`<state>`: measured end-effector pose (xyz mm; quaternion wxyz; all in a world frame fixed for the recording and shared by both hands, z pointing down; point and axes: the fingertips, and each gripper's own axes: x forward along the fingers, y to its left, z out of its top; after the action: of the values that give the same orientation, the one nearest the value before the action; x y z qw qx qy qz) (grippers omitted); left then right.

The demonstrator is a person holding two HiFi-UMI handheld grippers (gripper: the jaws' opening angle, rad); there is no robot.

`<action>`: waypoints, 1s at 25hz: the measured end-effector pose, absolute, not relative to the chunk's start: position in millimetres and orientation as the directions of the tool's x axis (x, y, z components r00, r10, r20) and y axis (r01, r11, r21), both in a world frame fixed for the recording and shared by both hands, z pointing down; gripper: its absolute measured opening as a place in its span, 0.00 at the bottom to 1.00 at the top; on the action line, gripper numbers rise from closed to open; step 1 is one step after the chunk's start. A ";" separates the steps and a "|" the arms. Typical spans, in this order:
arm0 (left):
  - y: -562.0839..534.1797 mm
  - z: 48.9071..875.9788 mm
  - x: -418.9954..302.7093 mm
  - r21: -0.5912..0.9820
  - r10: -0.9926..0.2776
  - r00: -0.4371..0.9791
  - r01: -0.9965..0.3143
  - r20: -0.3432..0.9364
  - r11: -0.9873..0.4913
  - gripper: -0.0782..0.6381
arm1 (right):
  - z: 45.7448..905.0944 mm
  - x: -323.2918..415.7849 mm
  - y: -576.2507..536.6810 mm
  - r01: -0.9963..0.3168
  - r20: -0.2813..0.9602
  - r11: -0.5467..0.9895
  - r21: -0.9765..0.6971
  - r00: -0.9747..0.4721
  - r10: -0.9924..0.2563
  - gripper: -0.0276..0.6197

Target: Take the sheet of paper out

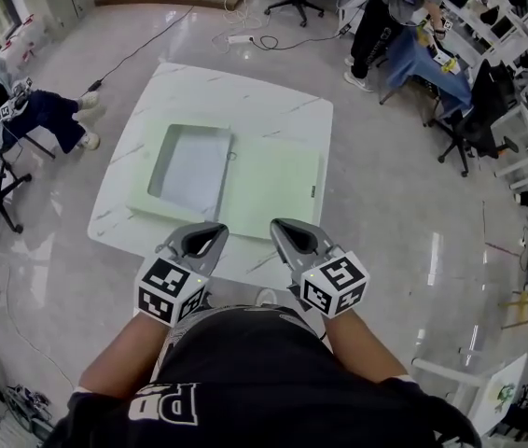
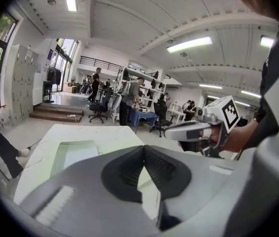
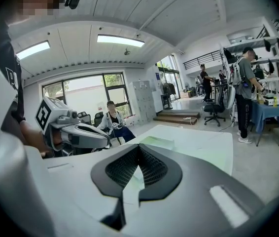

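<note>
Now the left claw (image 1: 215, 230) and right claw (image 1: 280, 225) are both closed on nothing; the paper (image 1: 192, 164) lies flat ahead, so their tips may only crumple it.

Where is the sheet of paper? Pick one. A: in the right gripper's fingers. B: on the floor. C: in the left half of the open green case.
C: the head view shows the sheet of paper lying in the left half of the open green case, while the left gripper and right gripper are shut and empty.
</note>
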<state>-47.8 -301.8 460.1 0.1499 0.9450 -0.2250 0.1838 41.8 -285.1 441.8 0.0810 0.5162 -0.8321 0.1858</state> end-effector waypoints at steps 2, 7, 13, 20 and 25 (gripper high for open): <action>-301.7 460.8 -48.4 0.200 -0.376 0.828 -0.487 0.416 -0.850 0.19 | 442.5 43.2 -284.3 -0.888 0.324 0.399 -0.227 -0.455 -0.829 0.03; -302.1 459.6 -46.4 0.201 -0.380 0.828 -0.490 0.413 -0.848 0.19 | 436.9 45.6 -286.1 -0.886 0.299 0.406 -0.224 -0.459 -0.836 0.03; -301.8 461.7 -45.9 0.205 -0.379 0.829 -0.489 0.411 -0.848 0.19 | 437.8 44.3 -286.5 -0.885 0.290 0.407 -0.227 -0.460 -0.839 0.08; -305.3 465.1 -46.9 0.211 -0.381 0.829 -0.492 0.410 -0.845 0.19 | 445.8 42.7 -289.5 -0.889 0.311 0.400 -0.223 -0.454 -0.835 0.10; -306.9 467.1 -52.1 0.218 -0.381 0.823 -0.499 0.421 -0.838 0.19 | 450.8 42.0 -293.1 -0.888 0.332 0.389 -0.244 -0.453 -0.827 0.10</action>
<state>-52.1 -306.9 467.1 0.1617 0.9410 -0.2338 0.1838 42.0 -293.1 450.8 0.0779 0.5171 -0.8296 0.1957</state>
